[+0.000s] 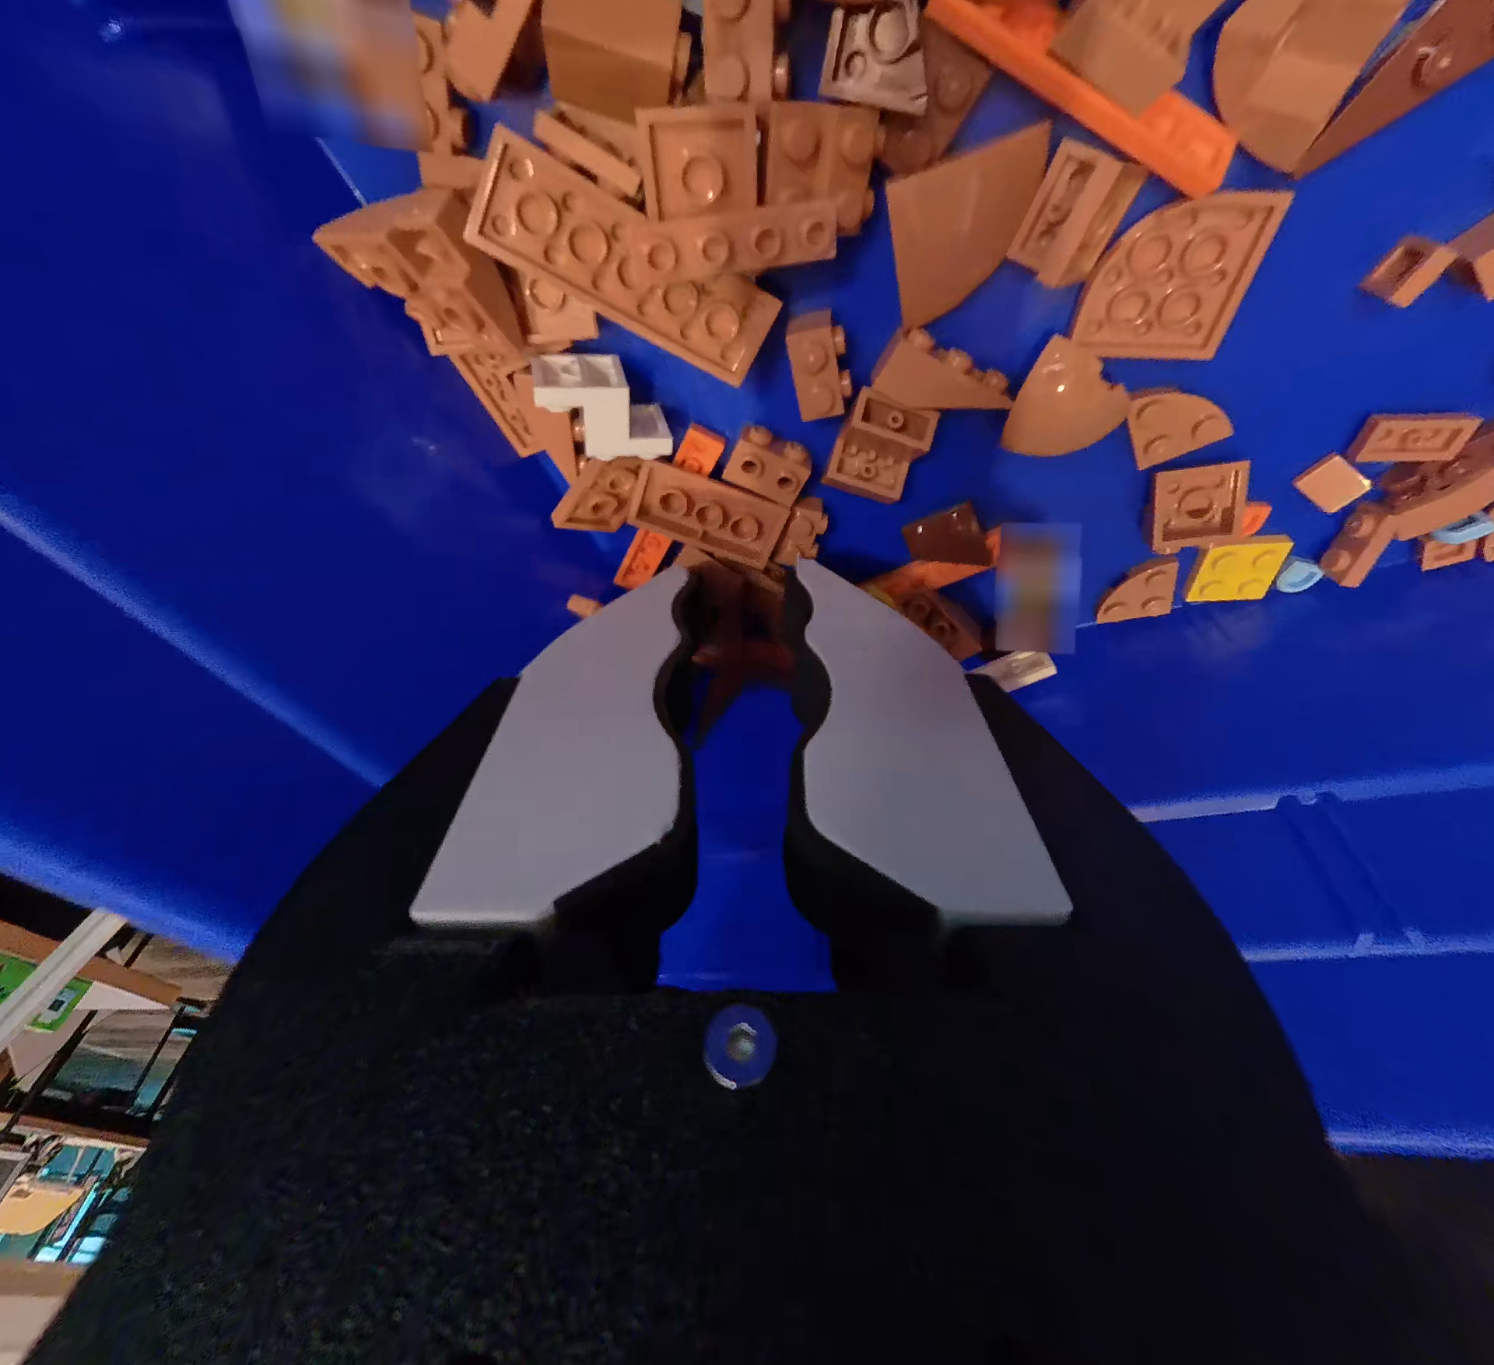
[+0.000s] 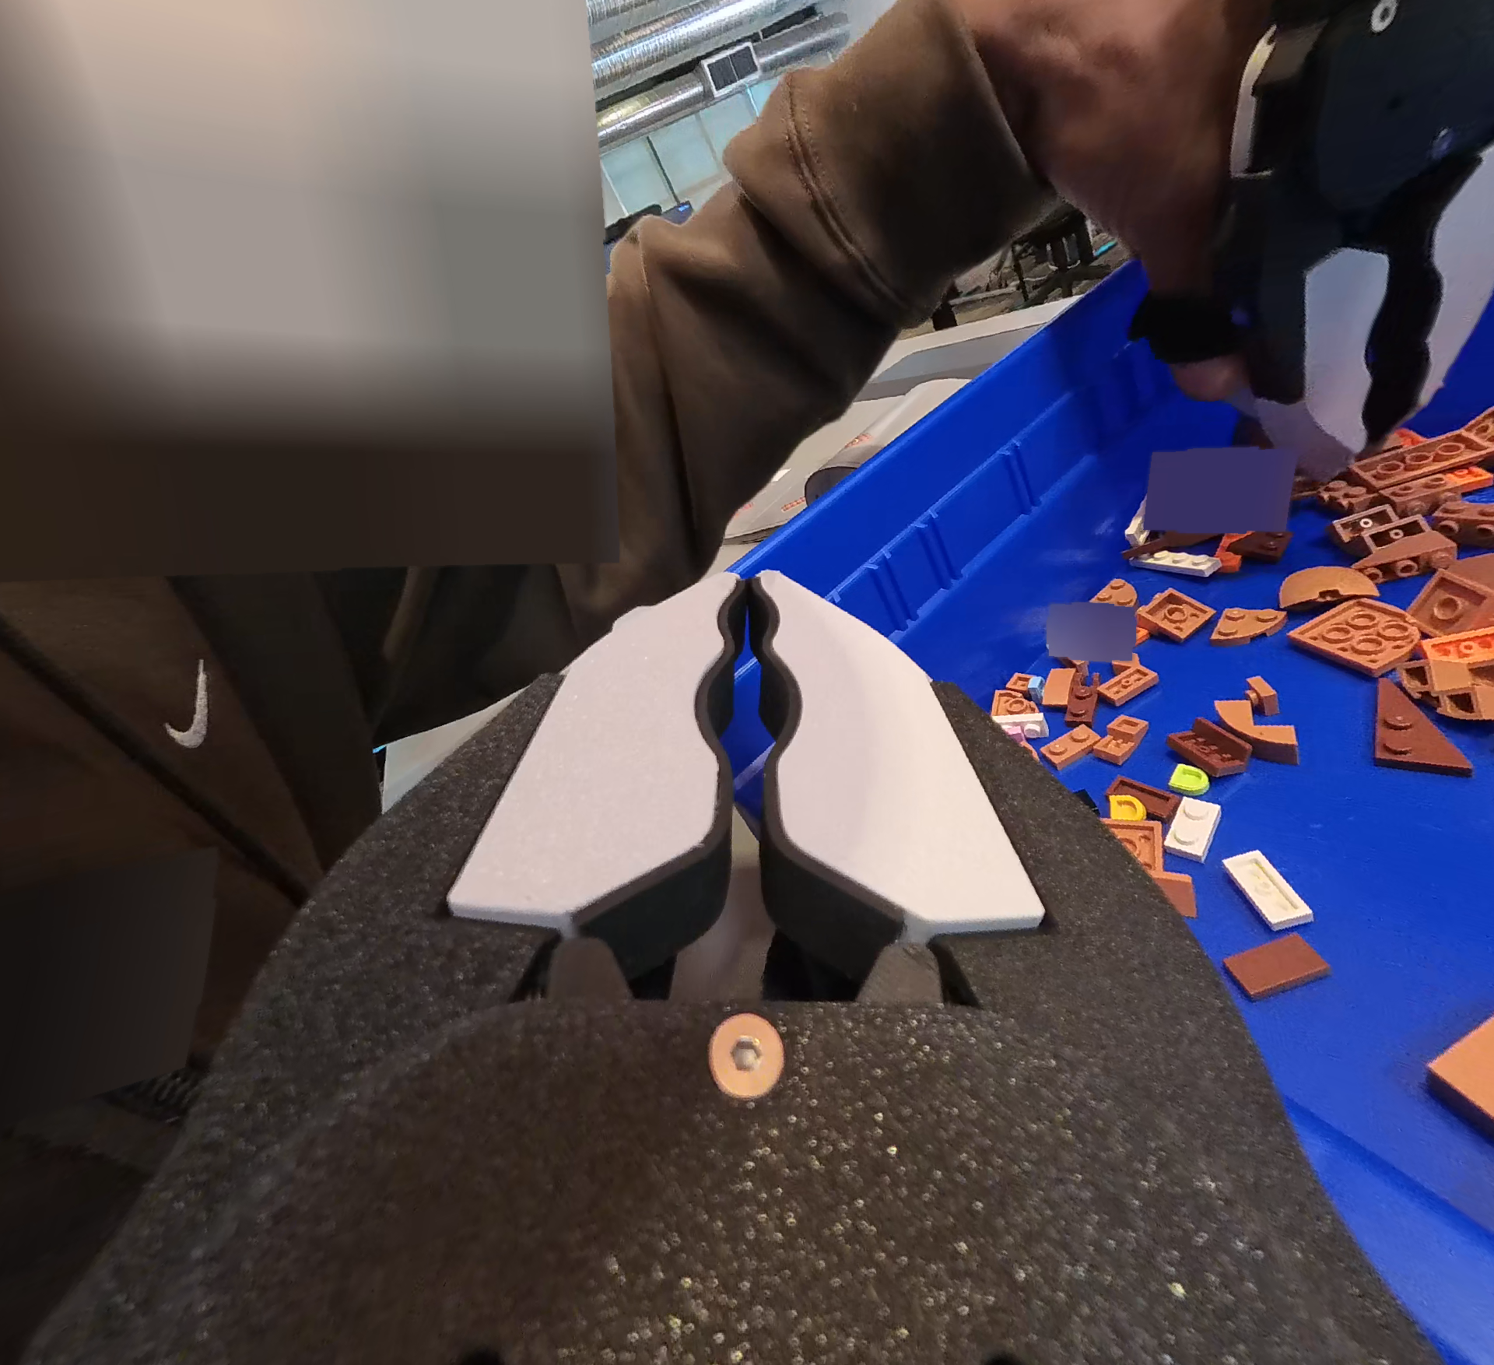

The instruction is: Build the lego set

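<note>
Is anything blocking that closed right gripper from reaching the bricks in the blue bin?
Nothing visible. The right gripper hangs outside the blue bin, near its wall; the scattered bricks lie open inside. Only that wall lies between.

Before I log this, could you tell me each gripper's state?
Left gripper: closing on a dark brown piece.
Right gripper: shut, empty.

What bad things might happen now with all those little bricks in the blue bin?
1. The left tongs pinch a small dark brown piece only at their tips, inside the blue bin; it may slip out.
2. Tan plates lie tight against those tips, so lifting might drag or scatter them.
3. The right tongs are shut and outside the bin, so they probably cannot catch a drop.
</note>
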Available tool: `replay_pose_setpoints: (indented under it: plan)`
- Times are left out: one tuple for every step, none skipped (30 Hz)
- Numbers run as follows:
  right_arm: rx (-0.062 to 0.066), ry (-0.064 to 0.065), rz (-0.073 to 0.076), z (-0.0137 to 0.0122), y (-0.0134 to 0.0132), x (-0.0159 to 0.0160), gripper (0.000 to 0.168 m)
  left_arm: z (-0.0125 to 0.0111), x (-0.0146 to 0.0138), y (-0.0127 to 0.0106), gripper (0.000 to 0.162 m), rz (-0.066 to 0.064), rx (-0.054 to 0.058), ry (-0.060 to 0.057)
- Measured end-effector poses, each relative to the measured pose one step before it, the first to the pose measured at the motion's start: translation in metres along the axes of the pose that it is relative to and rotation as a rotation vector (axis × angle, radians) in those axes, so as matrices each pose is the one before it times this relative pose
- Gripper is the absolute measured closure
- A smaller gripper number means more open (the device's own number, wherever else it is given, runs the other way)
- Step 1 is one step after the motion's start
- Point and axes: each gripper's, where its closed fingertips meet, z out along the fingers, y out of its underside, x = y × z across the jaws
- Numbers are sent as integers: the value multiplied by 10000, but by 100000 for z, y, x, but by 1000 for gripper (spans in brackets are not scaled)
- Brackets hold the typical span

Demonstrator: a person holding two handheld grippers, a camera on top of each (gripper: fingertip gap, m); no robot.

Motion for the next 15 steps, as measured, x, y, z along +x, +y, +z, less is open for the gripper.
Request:
replay_pose_setpoints:
  plan:
    - [-6,-4,-2,6,9,-4,168,-1,72,-51,143,48,-32,57]
    - [-1,-3,-1,-1,1,-4,168,-53,-81,-168,142,30,73,-47]
    - [2,-3,3,1,-3,-6,168,-17,109,-331,143,7,154,83]
    - [-2,-5,-1,-2,3,-6,168,49,260,-362,143,13,155,181]
    - [-4,-5,-6,7,1,-17,168,67,210,-184,144,79,45,115]
    - [4,-2,-3,-9,-2,-8,168,-20,23,-60,144,81,-8,-12]
    - [10,2,2,-13,-15,3,168,-49,-46,-216,145,40,94,-32]
    - [4,0,1,3,-5,-1,168,-44,48,-409,146,-13,206,57]
    - [-5,-2,-4,5,12,-9,168,-47,107,-450,145,10,231,91]
    - [1,0,-5,0,-5,-10,168,-79,33,-441,145,41,248,22]
    - [9,2,1,-13,-15,5,168,-126,-14,-422,145,20,245,-7]
    - [7,0,6,-4,-6,10,168,-218,-168,-395,145,1,250,-99]
    - [6,-1,4,-16,-10,-1,168,-329,-365,-309,145,-35,243,-212]
    - [10,2,0,-3,-14,3,168,-410,-361,-157,144,-78,176,-194]
    - [7,1,4,-15,-12,1,168,-437,-304,-7,144,-72,108,-145]
